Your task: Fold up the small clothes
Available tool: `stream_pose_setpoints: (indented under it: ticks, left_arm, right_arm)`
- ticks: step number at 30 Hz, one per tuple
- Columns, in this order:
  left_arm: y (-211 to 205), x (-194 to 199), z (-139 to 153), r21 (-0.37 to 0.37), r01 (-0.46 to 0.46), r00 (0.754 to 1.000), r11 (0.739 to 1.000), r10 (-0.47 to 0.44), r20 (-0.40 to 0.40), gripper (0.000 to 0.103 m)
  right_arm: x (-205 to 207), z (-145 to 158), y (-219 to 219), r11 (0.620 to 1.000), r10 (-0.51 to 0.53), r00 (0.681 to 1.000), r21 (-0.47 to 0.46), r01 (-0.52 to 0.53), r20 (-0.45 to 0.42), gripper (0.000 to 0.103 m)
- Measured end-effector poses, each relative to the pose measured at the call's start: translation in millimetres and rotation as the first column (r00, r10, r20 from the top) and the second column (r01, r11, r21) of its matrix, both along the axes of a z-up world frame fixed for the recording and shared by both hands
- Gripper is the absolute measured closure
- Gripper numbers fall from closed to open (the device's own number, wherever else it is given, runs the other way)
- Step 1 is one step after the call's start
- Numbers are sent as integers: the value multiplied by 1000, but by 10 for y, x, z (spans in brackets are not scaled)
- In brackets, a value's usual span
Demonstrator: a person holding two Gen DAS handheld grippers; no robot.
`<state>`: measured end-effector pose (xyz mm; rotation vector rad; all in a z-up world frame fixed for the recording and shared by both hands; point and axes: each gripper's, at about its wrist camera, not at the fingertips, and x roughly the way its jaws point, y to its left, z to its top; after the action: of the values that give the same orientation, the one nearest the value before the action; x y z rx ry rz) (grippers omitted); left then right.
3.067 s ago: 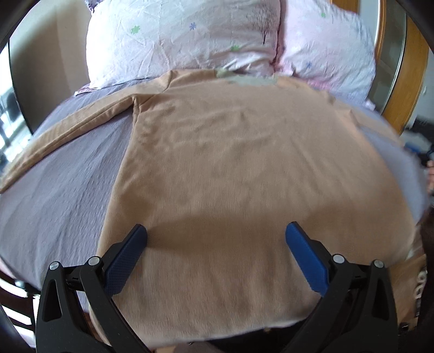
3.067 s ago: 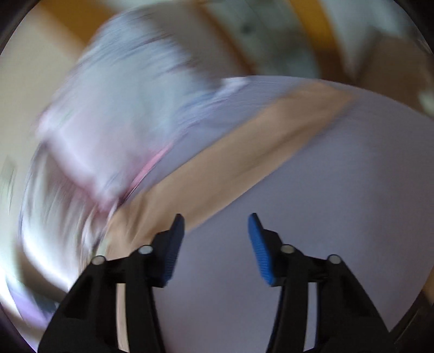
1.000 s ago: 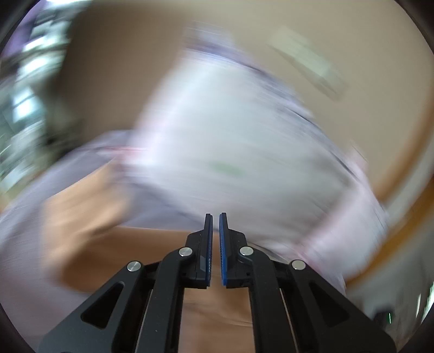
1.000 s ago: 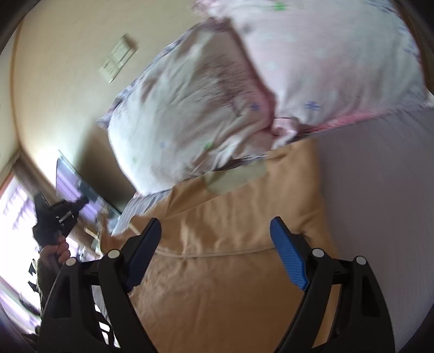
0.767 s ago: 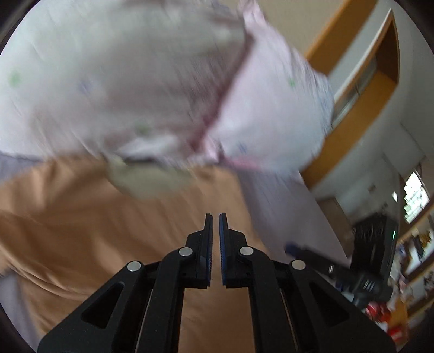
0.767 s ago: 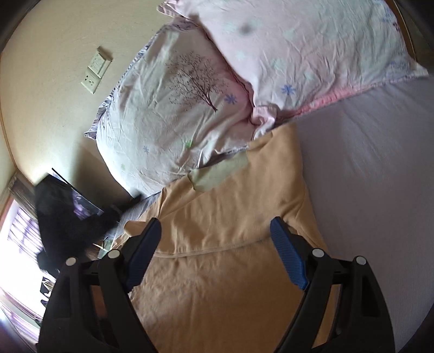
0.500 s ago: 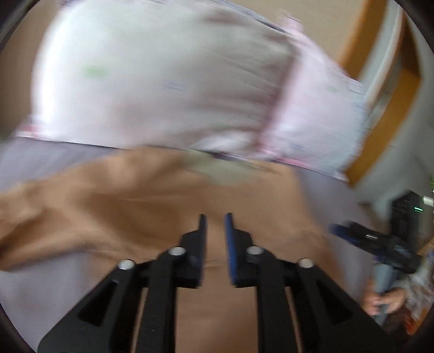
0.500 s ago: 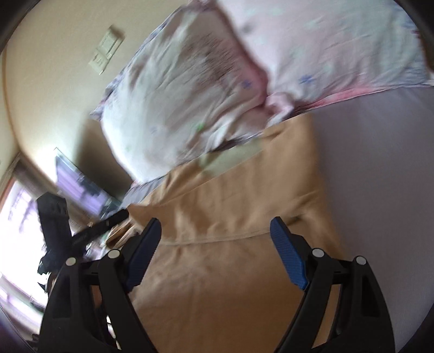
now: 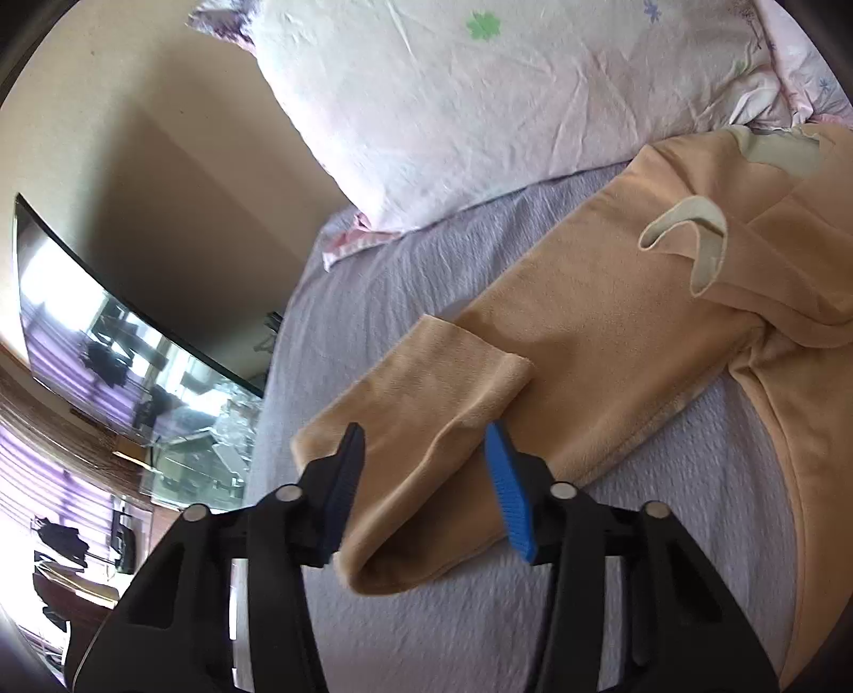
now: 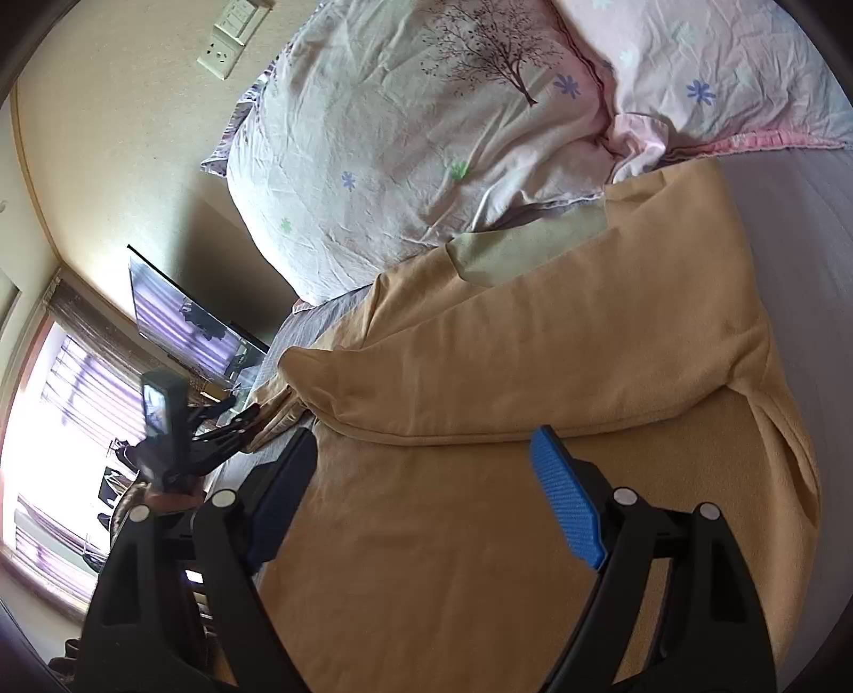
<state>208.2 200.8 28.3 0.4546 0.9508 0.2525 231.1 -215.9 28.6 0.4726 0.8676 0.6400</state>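
A tan long-sleeved top [image 10: 533, 362] lies on the lilac bed sheet [image 9: 373, 277]. Its right sleeve is folded across the chest in the right wrist view. In the left wrist view the left sleeve [image 9: 458, 405] lies out to the side with its cuff end doubled back. My left gripper [image 9: 426, 469] is open, its fingers on either side of that doubled sleeve end, just above it. My right gripper [image 10: 426, 485] is wide open and empty over the top's body, below the folded sleeve. The left gripper also shows far left in the right wrist view [image 10: 224, 421].
Two pale floral pillows [image 10: 426, 138] lie at the head of the bed, touching the top's collar. A dark screen [image 9: 106, 341] stands beside the bed on the left. A wall socket [image 10: 234, 32] is on the beige wall. Bare sheet [image 10: 810, 224] lies right of the top.
My left gripper was shut and swinging over the top; now it is open and sits over the doubled left sleeve end. My right gripper has stayed open over the top's body.
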Motion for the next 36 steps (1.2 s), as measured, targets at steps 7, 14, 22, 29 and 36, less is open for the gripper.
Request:
stream_pose_setpoints:
  ticks: [7,14,22,29,36]
  left_arm:
    - [-39,27,29,-153,84,996,985,-87,-9,57]
    - [-46,216,-154,-165,69,994,984,-82,-75,70]
    - [74,197,66,-333,-4,1000,943,4,-1,102]
    - [-268,207,893,-639,168,976,750,-33,217,102]
    - [-1661,388,1204,-753,408,911,516,-285,299,102]
  right_arm:
    - [-88,17,-97,1000,-13,1000,-9,13,0,21]
    - [-87,-64,-112,1000,-7,1000,0,7,-29,21]
    - [-140,-27,-163,1000,-3,1000,21,3,-13,21]
    - [-172,-19,-212,998,4,1000,57,-3,-4,21]
    - [-323,-10,-536,995,-68,998,67,68,10,21]
